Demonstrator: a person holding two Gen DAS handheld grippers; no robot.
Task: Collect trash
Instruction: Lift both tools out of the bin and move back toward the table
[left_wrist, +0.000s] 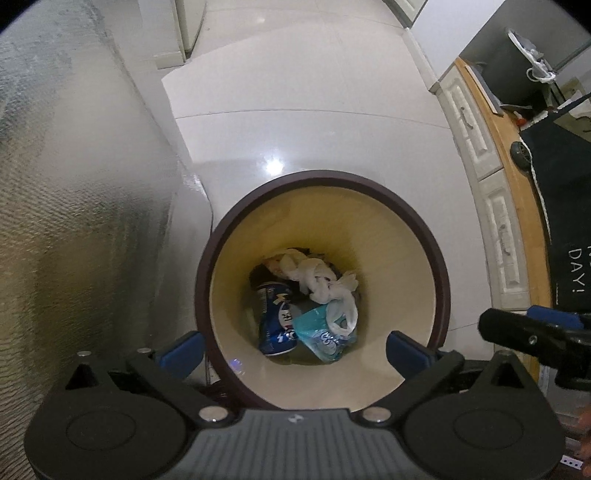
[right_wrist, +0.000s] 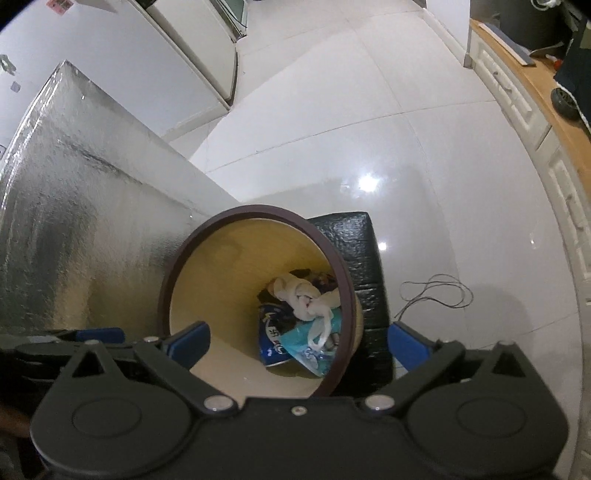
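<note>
Left view: the left gripper (left_wrist: 295, 350) hangs spread and empty over the bin (left_wrist: 441, 280), where a can (left_wrist: 275, 321), wrapper (left_wrist: 321, 339) and tissue (left_wrist: 314, 277) lie at the bottom.

Right view: the right gripper (right_wrist: 299, 339) is also spread and empty, near the bin (right_wrist: 173, 273) beside a black box (right_wrist: 354, 240). The drop looks done; next calls for finding more trash.

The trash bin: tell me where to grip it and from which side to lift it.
Grip the dark brown rim of the trash bin, one finger inside the cream wall and one outside, coming straight down from above. The mouth faces up and the rim is the only thin edge; the body looks too wide. The left gripper is open, straddling the near rim.
</note>
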